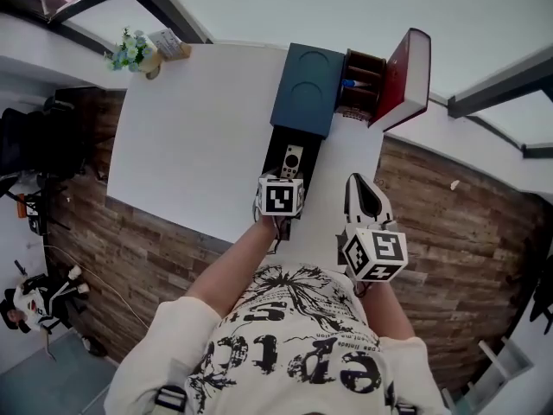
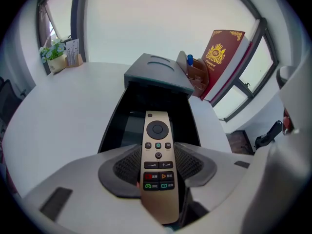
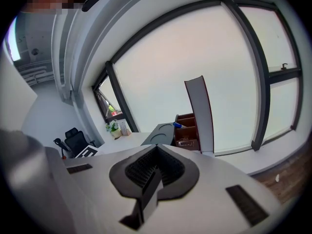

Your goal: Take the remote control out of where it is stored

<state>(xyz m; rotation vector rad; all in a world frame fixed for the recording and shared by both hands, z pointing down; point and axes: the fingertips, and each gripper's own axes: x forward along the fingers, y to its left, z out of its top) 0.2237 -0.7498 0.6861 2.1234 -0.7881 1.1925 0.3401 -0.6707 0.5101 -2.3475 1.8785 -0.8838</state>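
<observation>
The left gripper (image 2: 158, 155) points steeply down at the open black drawer (image 2: 114, 126) of a dark teal box (image 1: 304, 89) that stands on the white tabletop (image 1: 199, 137). A slim gold remote control with black buttons (image 2: 158, 174) lies lengthwise between its jaws. The ribbed pads sit against the remote's two long sides, so the jaws are grasping it at the button end (the round dial end points away, into the drawer). The remote is within the drawer's outline; whether it rests on the drawer floor or is slightly raised is hard to tell from these angles.

The right gripper (image 3: 156, 150) hangs apart to the right, above the tabletop's near edge, its jaws clenched together with nothing between them.

Behind the box stand a brown wooden organiser (image 1: 359, 80) holding a blue pen (image 1: 348, 83) and an upright red book (image 1: 406, 76). A small potted plant (image 1: 131, 50) sits at the far left corner.
</observation>
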